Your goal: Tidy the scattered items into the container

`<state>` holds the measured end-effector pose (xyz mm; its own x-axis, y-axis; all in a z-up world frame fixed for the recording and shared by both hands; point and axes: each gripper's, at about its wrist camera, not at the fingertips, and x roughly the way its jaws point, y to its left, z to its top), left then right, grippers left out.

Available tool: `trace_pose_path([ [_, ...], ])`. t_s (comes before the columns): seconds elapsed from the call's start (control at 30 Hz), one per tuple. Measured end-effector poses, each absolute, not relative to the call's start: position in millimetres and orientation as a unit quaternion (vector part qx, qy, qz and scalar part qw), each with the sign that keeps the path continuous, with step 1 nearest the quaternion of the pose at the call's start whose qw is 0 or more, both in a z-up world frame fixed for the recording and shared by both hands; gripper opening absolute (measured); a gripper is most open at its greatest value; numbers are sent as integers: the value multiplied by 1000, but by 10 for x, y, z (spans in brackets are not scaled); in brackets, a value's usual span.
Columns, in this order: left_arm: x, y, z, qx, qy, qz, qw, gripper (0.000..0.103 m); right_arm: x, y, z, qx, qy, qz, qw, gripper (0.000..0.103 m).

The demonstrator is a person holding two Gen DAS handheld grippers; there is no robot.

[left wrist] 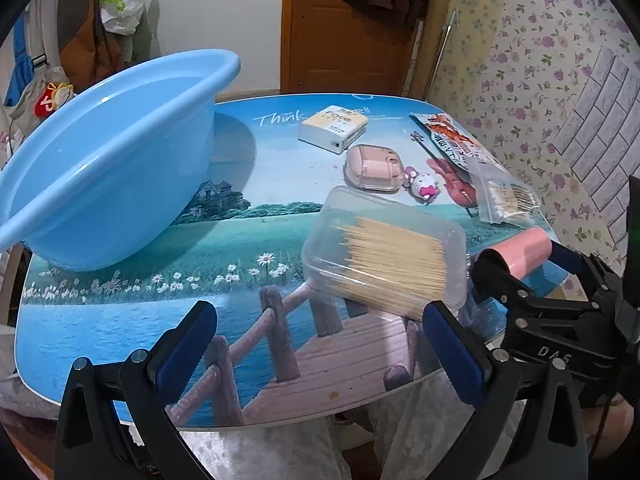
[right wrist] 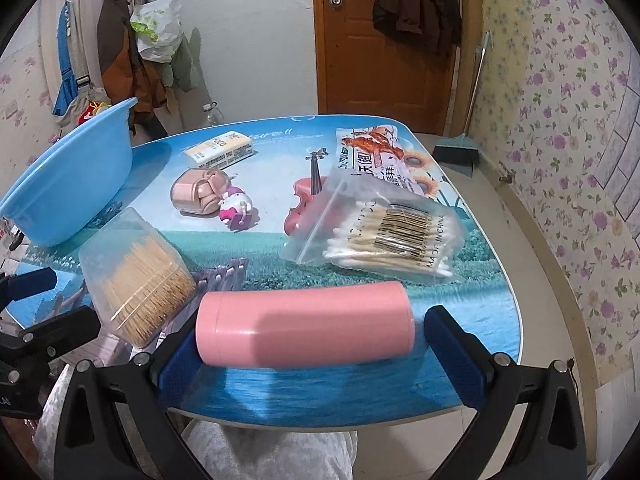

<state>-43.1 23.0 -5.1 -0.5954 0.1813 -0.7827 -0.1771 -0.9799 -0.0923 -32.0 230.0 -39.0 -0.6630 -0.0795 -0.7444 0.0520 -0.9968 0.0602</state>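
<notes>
A light blue basin [left wrist: 100, 168] stands on the left of the picture-printed table [left wrist: 120, 332]. My left gripper [left wrist: 318, 320] hangs open over the near edge, holding nothing. A clear box of toothpicks [left wrist: 388, 256] lies just ahead of its right finger. My right gripper [right wrist: 312, 332] is open, and a pink cylinder [right wrist: 304, 324] lies crosswise between its fingers with a gap at the right pad. Farther back lie a bag of cotton swabs [right wrist: 392, 232], a snack packet [right wrist: 384, 152], a pink earbud case [right wrist: 200, 194] with a cat charm [right wrist: 238, 208], and a tissue pack [right wrist: 220, 148].
A wooden door [right wrist: 384, 40] and hanging coats [right wrist: 124, 40] stand behind the table. A dustpan [right wrist: 456, 152] sits on the floor at the back right, beside the floral wall [right wrist: 580, 120]. White cloth [right wrist: 260, 456] shows below the table's near edge.
</notes>
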Motion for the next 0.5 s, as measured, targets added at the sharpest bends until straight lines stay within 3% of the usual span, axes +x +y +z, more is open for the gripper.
trace_pose_path([
  [0.07,-426,250,-46,-439,3,893,102,103,-289,2293,-391,400,-17,-915,41,101],
  [0.13,-430,269,-39,-437,6,894,104,103,-262,2281,-385,387,-9,-921,47,89],
  [0.5,-450,386,-28,-437,15,892,115,103,-216,2364,-363,370,-29,-927,55,88],
])
